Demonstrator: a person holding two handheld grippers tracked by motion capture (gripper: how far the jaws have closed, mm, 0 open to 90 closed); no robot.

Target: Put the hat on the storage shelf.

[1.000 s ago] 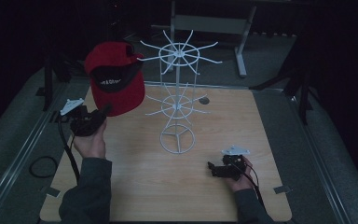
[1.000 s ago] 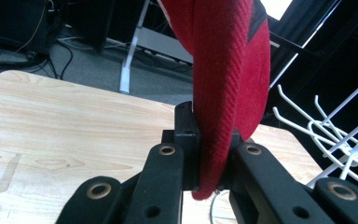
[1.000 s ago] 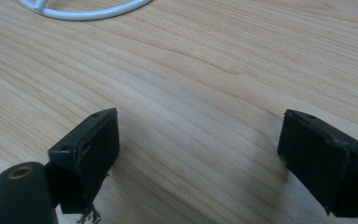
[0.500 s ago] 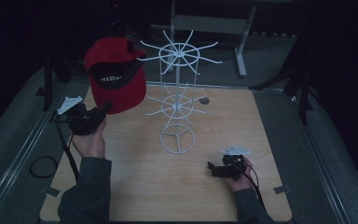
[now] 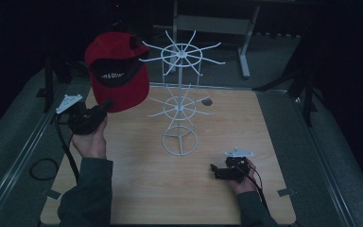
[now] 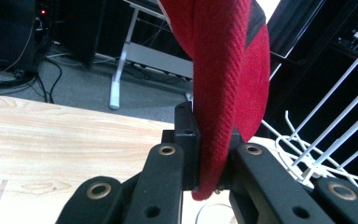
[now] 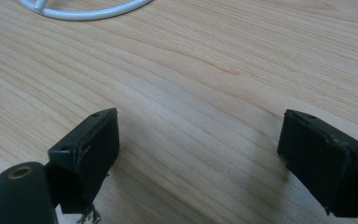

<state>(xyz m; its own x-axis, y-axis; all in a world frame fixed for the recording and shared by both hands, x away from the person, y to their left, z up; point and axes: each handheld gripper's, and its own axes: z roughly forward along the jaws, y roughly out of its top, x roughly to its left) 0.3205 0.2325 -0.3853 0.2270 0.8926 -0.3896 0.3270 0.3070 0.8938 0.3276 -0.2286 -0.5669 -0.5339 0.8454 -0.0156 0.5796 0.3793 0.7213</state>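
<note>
Dark room, pale wooden worktop [image 5: 137, 189] — left tool [image 6: 209, 172] clamps the red fabric cap [image 5: 117, 71] beside the white wire rack [image 5: 180, 106]; right tool [image 7: 198, 154] rests wide open, empty.

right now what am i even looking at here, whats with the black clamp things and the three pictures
A person sits at a wooden table holding a hand-held gripper in each hand. One camera looks down from above; the other two ride on the grippers, looking along their black jaws. The left hand-held gripper is clamped on the edge of a red cap, held up beside a white wire rack that stands on the table. The right hand-held gripper rests low over the bare wood, jaws apart, holding nothing.
</note>
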